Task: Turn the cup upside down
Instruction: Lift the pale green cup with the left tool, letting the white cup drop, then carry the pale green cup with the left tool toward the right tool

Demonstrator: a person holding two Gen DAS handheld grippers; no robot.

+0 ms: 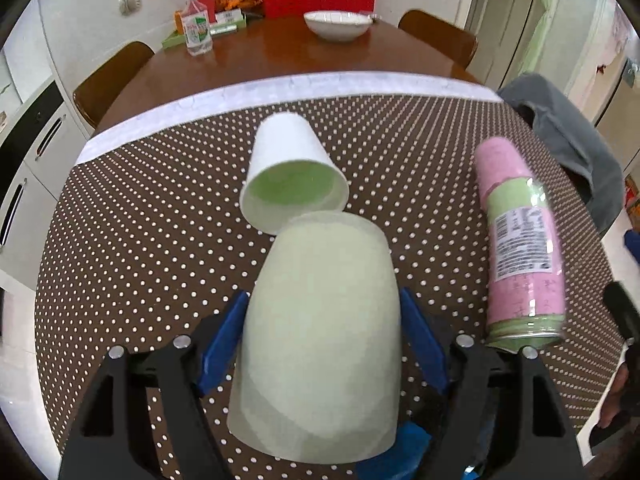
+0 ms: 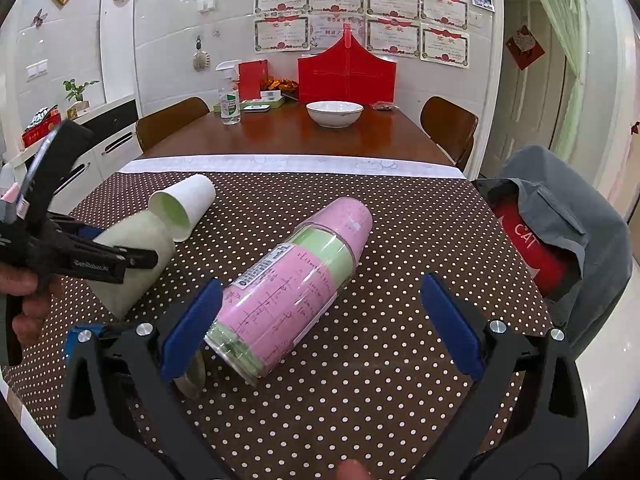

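Observation:
My left gripper [image 1: 324, 340] is shut on a pale green paper cup [image 1: 320, 320], base pointing away, mouth toward the camera, held just above the dotted cloth. It also shows in the right wrist view [image 2: 132, 256], gripped by the left gripper [image 2: 120, 264]. A white cup with a green inside [image 1: 292, 172] lies on its side just beyond, its rim touching the held cup's base; it also shows in the right wrist view [image 2: 184, 208]. My right gripper [image 2: 320, 324] is open and empty, with the wrapped cup stack's near end between its fingers.
A wrapped stack of pink and green cups [image 2: 292, 292] lies on the brown dotted cloth [image 2: 360, 380]; it also shows in the left wrist view [image 1: 520, 248]. A grey jacket over a red chair [image 2: 560, 232] stands at right. A white bowl [image 2: 334, 113] and spray bottle [image 2: 230, 96] stand on the far table.

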